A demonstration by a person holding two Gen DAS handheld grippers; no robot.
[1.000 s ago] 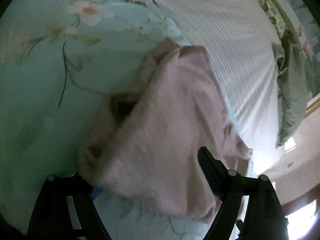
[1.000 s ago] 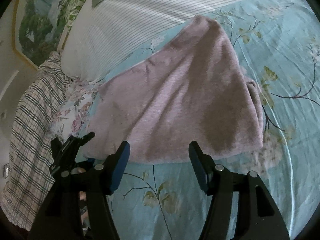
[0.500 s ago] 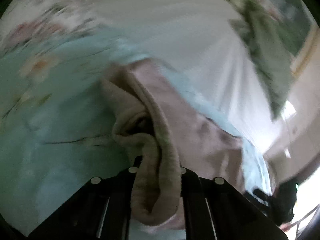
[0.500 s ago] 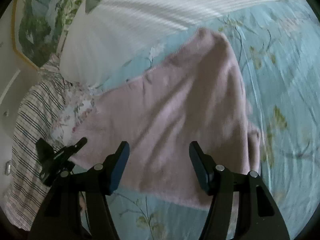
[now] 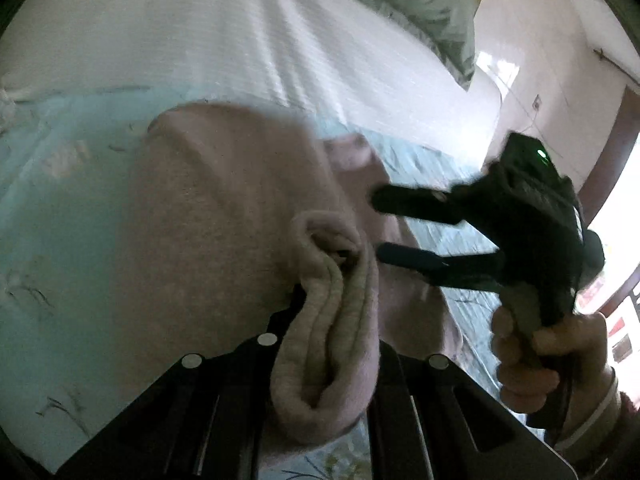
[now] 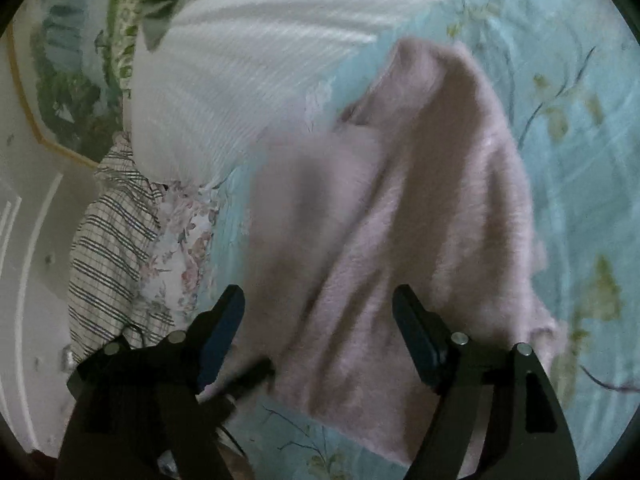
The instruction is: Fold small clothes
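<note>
Left tool now clamps lifted pink garment.

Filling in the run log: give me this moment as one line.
left gripper: shut on pink garment edge, lifted | right gripper: opening, empty, above garment | surface: floral bedsheet

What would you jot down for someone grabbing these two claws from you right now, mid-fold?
Left claw: shut on a bunched edge of the pink garment, lifted off the bed.
Right claw: empty, jaws opening, just above the garment's near part, nothing pinched.
Garment: the rest lies rumpled on the blue floral sheet, near the white striped pillow.
Done: one edge picked up and being carried across.
Left: lay that edge down to finish the fold, probably steady or smooth with the right claw, then fold again. A plaid cloth sits by the pillow.
</note>
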